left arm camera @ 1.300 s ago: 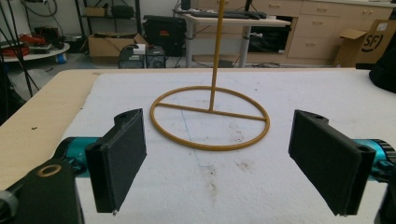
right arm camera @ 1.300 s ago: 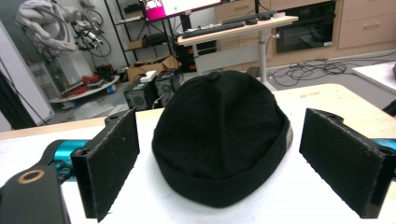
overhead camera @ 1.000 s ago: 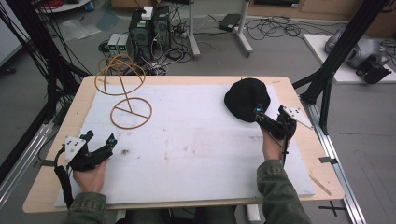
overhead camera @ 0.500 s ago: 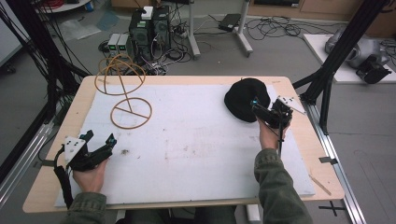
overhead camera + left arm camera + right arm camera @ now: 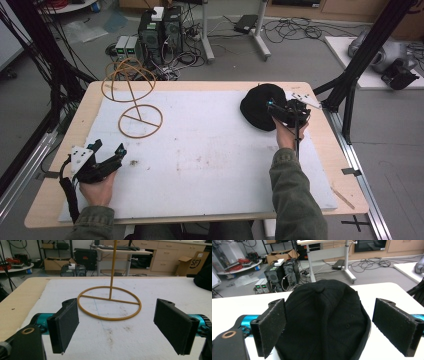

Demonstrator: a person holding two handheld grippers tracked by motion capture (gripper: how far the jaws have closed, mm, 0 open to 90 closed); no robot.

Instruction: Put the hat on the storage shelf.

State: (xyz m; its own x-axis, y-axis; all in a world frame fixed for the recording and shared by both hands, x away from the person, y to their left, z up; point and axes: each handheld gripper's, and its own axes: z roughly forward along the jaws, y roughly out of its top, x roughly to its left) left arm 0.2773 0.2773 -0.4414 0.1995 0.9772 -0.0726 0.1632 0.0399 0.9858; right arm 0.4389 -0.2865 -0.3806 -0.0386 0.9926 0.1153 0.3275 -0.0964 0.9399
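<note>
In the high view the right gripper (image 5: 287,111) covers the near right edge of the black cap (image 5: 260,106), so where its jaws stand against the fabric cannot be made out from above. The right gripper view settles it: both jaws are spread wide, one on each side of the black cap (image 5: 324,322), with the crown between them; whether either pad touches the cloth is hard to tell. The cap's near rim is cut off at the bottom of that view. The cap lies on the white mat (image 5: 210,160) at the table's far right corner.

The left gripper (image 5: 102,162) rests near the front left of the mat, jaws wide apart and holding nothing. In the left gripper view the yellow wire stand (image 5: 109,302) sits ahead on the mat, its upright rod cut off at the top edge; the high view shows the stand's (image 5: 140,121) upper hoop reaching past the table's far edge.

Against the frame a second ago, the right gripper has moved forward to the cap, which lies in the same place. The left gripper has stayed put.
</note>
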